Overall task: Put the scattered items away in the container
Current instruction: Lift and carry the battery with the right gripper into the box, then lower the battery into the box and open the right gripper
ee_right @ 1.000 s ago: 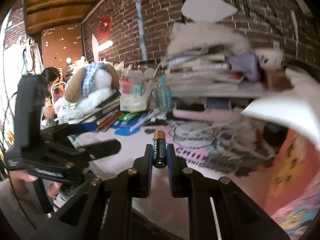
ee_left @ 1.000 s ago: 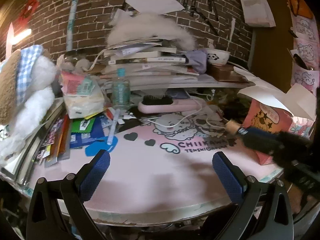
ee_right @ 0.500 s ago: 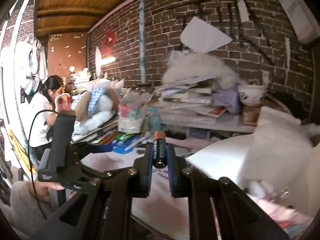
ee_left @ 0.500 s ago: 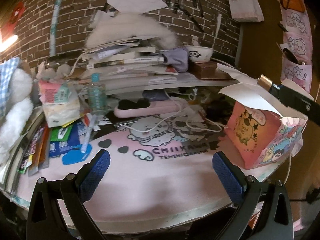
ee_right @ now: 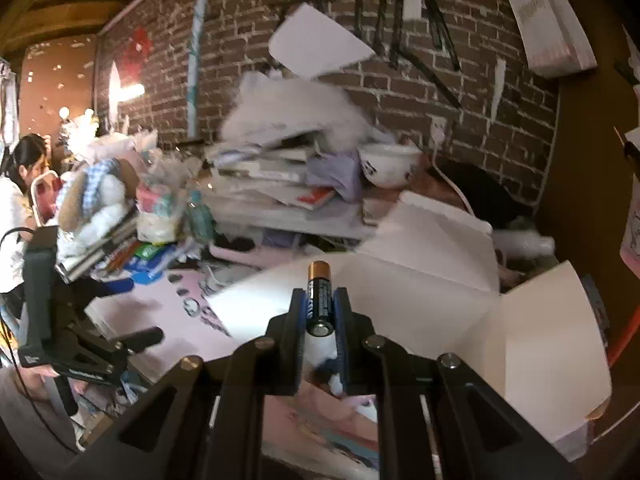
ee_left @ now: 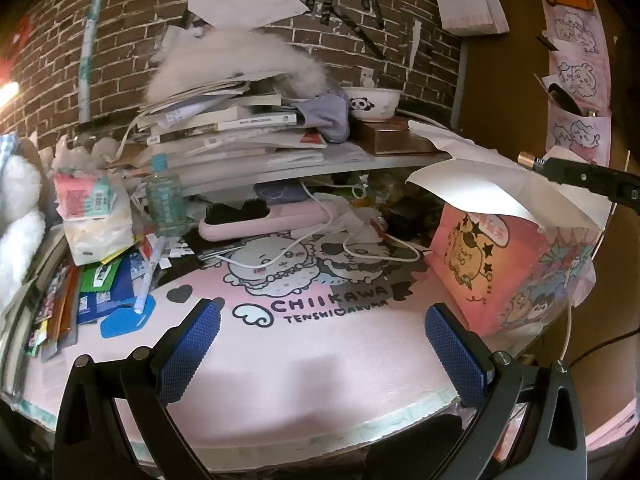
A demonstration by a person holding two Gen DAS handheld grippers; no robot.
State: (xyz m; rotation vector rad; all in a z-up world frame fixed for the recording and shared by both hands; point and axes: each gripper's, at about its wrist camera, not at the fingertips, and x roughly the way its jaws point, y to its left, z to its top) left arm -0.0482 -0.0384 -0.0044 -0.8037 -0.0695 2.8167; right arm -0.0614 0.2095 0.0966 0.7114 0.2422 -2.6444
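Note:
My right gripper (ee_right: 319,300) is shut on a black and copper battery (ee_right: 318,296), held over the open top of the pink cartoon box (ee_right: 532,344), whose white flaps stand open. In the left wrist view the pink box (ee_left: 504,264) stands at the right of the pink desk mat (ee_left: 304,352), and the right gripper's tip with the battery (ee_left: 527,159) shows above its flaps. My left gripper (ee_left: 320,344) is open and empty above the front of the mat.
Scattered packets, a pen and blue cards (ee_left: 116,292) lie at the mat's left. A water bottle (ee_left: 164,196), a pink brush (ee_left: 260,220), white cables (ee_left: 360,248) and a shelf with stacked books (ee_left: 240,128) and a bowl (ee_left: 374,100) stand behind.
My right gripper has carried the battery rightward from over the mat to above the open box. The left gripper's view has swung to the right; it stays open.

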